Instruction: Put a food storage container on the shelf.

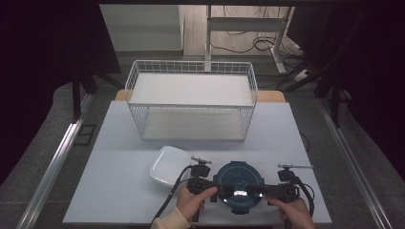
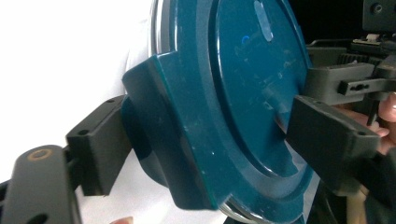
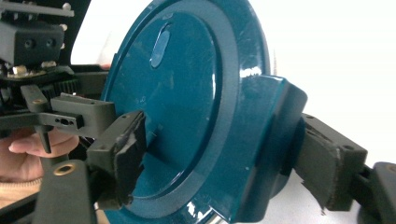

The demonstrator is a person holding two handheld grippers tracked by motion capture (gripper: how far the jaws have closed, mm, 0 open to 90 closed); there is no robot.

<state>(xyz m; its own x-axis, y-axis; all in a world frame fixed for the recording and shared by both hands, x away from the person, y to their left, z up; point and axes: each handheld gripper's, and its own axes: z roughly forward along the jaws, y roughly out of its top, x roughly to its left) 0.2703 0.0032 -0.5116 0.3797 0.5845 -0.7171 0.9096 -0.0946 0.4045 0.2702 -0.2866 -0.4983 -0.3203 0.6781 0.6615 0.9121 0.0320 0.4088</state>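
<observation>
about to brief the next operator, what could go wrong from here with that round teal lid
1. Each hand-held gripper, left and right, straddles a clip flap of the round teal lid; uneven pressure might tilt or slide the container.
2. The white square dish sits close on the left; a sideways shove could knock it.

The place is looking like a lab or a test room made for recording, not a home. A plain white counter [image 1: 119,191] is standing on a grey floor [image 1: 43,143], and dark curtains [image 1: 47,57] are hanging on both sides. Metal rails [image 1: 55,164] are running along the floor. Behind, cables [image 1: 258,45] are lying under a desk frame [image 1: 248,24]. A white wire basket [image 1: 191,100] is sitting on the counter.
</observation>
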